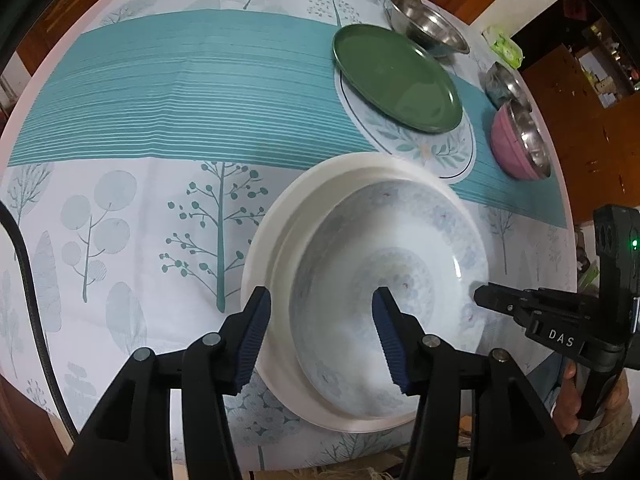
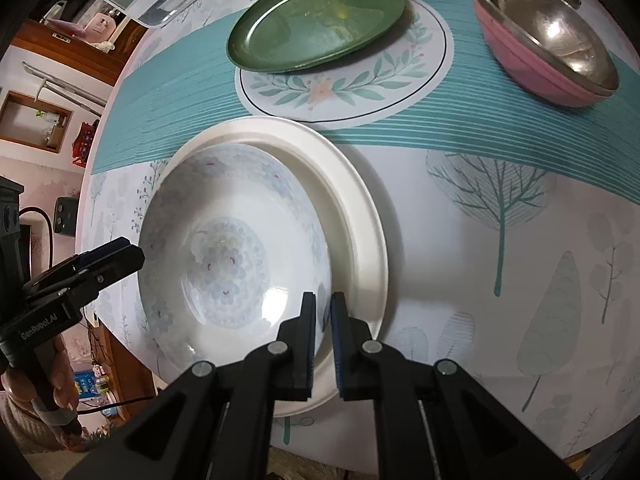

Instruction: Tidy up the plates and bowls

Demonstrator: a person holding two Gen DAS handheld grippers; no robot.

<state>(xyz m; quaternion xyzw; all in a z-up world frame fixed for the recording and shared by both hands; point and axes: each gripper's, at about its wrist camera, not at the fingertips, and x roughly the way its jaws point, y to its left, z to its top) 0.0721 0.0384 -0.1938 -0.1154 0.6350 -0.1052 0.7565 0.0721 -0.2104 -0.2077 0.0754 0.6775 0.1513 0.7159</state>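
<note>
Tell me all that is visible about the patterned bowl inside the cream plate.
The patterned bowl is wide, shallow, glossy white, ceramic-looking, with faint blue flower bands and tiny red marks. It sits upright and empty in the cream plate. The right gripper is shut on its rim; the left gripper straddles the opposite rim, open.

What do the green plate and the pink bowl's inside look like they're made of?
The green plate: smooth and semi-glossy with soft reflections, probably melamine or enamelled metal. The pink bowl: matte ribbed pink outside, likely plastic, with a mirror-like lining, apparently stainless steel.
</note>
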